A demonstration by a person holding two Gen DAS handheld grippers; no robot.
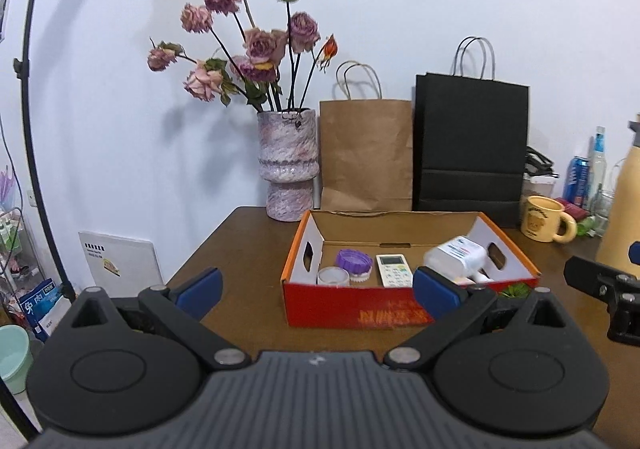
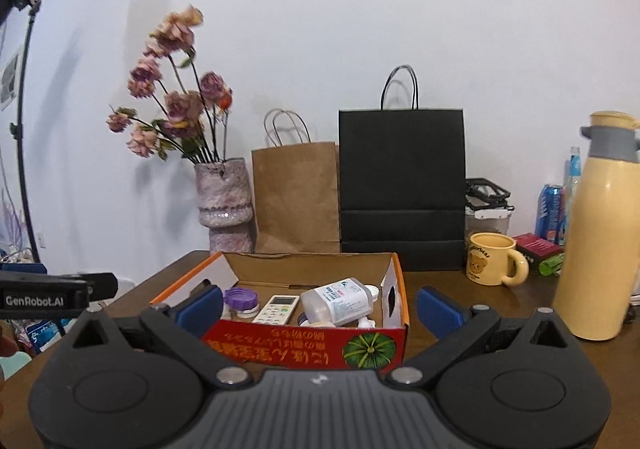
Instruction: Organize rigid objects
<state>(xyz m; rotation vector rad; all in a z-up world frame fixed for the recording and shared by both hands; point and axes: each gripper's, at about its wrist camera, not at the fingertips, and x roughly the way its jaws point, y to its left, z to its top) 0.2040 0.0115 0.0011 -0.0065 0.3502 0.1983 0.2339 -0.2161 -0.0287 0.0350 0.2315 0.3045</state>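
Note:
A red and orange cardboard box (image 1: 352,313) (image 2: 304,345) stands open on the brown table. In it lie a white remote control (image 1: 394,269) (image 2: 277,309), a clear bottle with a white label (image 1: 456,255) (image 2: 338,301) on its side, a purple lid (image 1: 353,260) (image 2: 240,297) and a small clear jar (image 1: 333,276). My left gripper (image 1: 318,295) is open and empty, just in front of the box. My right gripper (image 2: 320,311) is open and empty, its jaws spread around the box's front side.
A vase of dried roses (image 1: 286,165) (image 2: 225,205), a brown paper bag (image 1: 366,155) (image 2: 296,197) and a black paper bag (image 1: 472,147) (image 2: 402,189) stand behind the box. A yellow mug (image 1: 544,224) (image 2: 494,259) and a tall yellow flask (image 2: 600,233) stand at right.

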